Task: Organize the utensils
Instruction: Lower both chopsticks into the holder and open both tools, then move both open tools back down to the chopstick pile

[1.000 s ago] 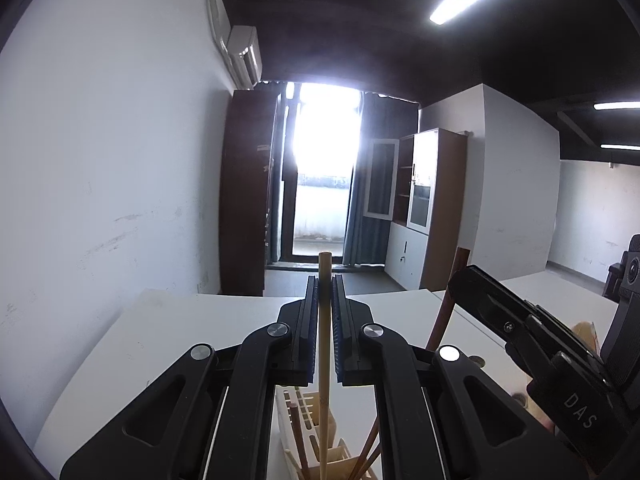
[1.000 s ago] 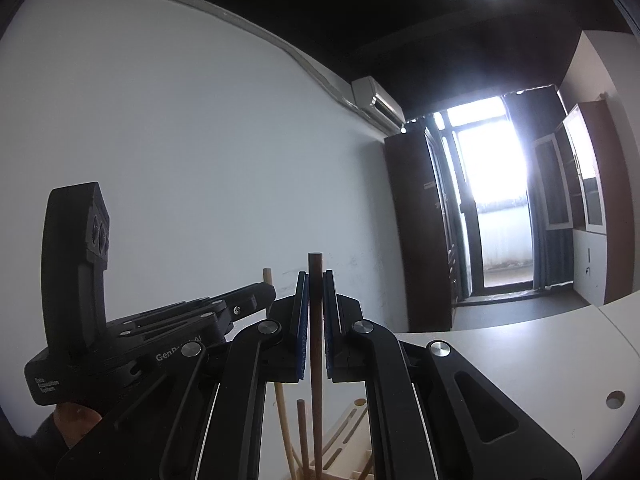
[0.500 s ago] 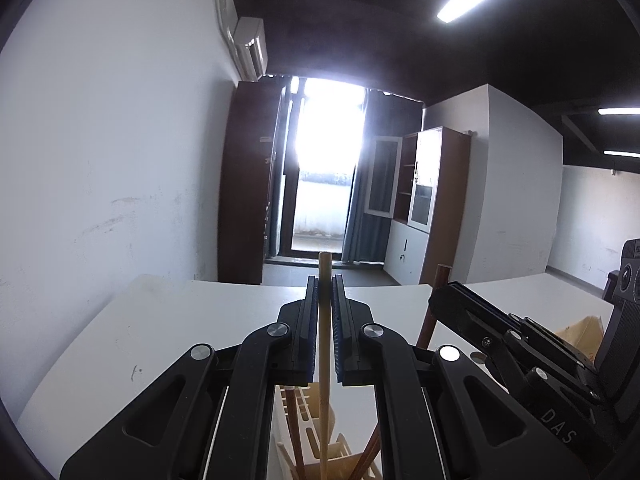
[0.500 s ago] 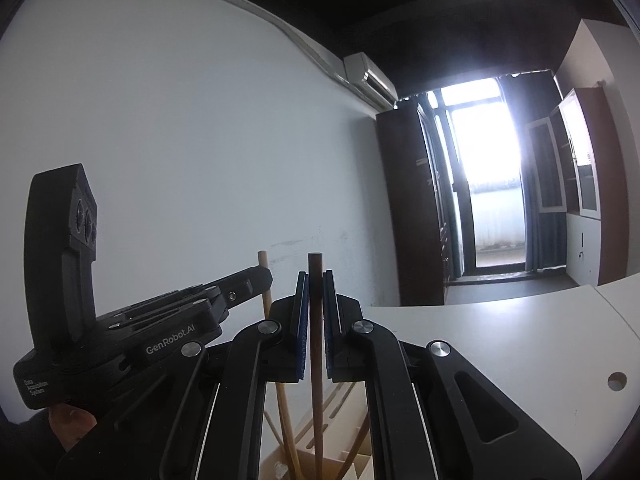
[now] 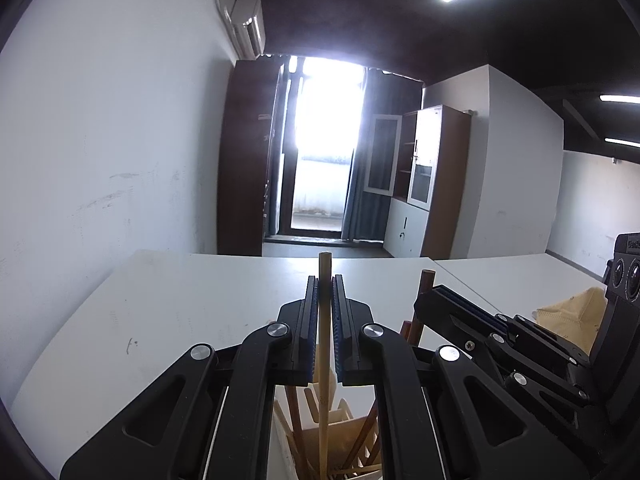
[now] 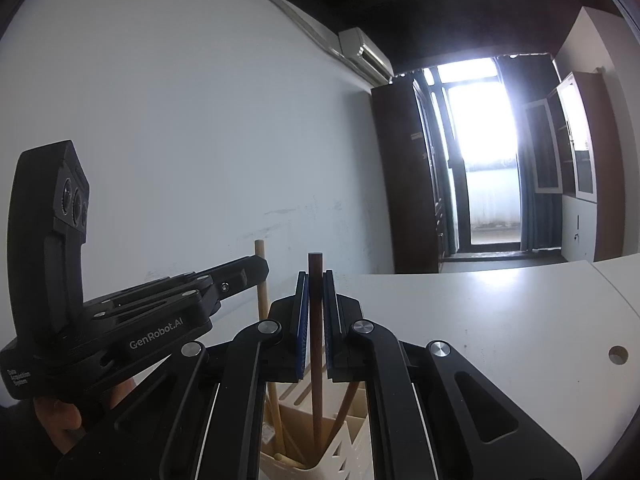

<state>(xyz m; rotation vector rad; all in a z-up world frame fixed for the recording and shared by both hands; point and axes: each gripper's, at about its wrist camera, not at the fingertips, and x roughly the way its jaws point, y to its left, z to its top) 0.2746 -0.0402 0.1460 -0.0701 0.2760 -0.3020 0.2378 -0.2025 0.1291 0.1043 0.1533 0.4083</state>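
Left wrist view is showing the left gripper (image 5: 325, 280) clamping a pale stick (image 5: 324, 360) upright between its pads, with the stick's lower end reaching down into a cream holder (image 5: 320, 436) that is sitting on the white worktop (image 5: 180, 312). Only this view is catching a tan cloth (image 5: 572, 316) lying on the worktop behind the right gripper (image 5: 430, 296), which is gripping a dark stick (image 5: 424, 284) just to the right. Right wrist view is looking along the right gripper (image 6: 316, 276), whose blue pads are pinching the dark stick (image 6: 316, 340) upright, its lower end going down into the holder (image 6: 304, 444) among other sticks. Only here is a hand (image 6: 60, 416) showing, wrapped under the left gripper (image 6: 256, 270), which is holding the pale stick (image 6: 262, 296) beside the dark one. This view alone is also showing a round hole (image 6: 618, 355) in the worktop (image 6: 500, 320) at the right.
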